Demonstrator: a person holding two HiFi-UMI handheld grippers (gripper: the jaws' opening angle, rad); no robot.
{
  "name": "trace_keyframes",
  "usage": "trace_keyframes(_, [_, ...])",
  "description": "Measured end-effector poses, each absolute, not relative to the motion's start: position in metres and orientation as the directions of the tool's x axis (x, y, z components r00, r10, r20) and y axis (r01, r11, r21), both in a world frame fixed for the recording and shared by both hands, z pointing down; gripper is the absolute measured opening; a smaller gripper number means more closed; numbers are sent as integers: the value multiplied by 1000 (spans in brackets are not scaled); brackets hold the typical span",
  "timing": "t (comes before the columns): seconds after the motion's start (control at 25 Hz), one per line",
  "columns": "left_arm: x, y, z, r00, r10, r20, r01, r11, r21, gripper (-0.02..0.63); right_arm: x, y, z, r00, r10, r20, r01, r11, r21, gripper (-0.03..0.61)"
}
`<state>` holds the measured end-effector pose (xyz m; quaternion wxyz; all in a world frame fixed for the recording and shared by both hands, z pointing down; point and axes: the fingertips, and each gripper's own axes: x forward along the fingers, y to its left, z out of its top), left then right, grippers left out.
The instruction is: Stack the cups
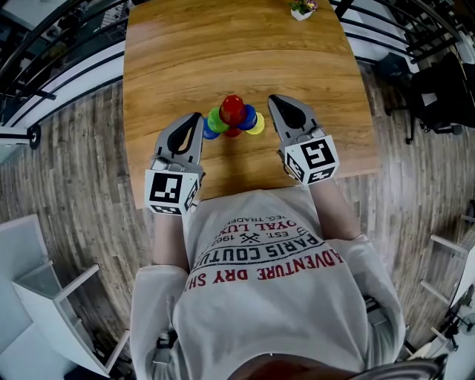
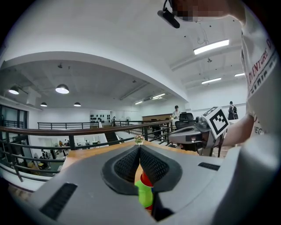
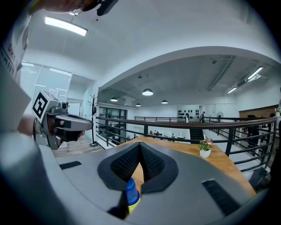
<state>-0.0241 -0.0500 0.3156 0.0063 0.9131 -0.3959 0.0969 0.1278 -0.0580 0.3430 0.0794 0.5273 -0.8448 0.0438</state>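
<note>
Cups (image 1: 232, 119) stand bunched at the near middle of the surface (image 1: 223, 44). A red cup (image 1: 232, 108) is raised at the centre, with a green cup (image 1: 216, 119) touching it on the left and a yellow cup (image 1: 257, 125) on the right. The left tool (image 1: 198, 116) and right tool (image 1: 272, 99) flank the bunch, each with jaws together and holding nothing. Judged: no cup is in hand and a grasp is pending. The next move calls for 1 tool to open before closing on an outer cup.

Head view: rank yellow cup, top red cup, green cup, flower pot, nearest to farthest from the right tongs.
1. Yellow plastic cup, group's right edge, beside the right tongs.
2. Tall red plastic cup, group's centre.
3. Green plastic cup, group's left side.
4. White flower pot, far edge of the wooden table.
</note>
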Motion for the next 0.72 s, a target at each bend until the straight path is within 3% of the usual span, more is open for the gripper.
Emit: trace_keyframes(0.72, [-31,-56,318,642,-742,195,-746,-663,-67,17,125,-67,349,-424,-886,189,-903,430,-8,28])
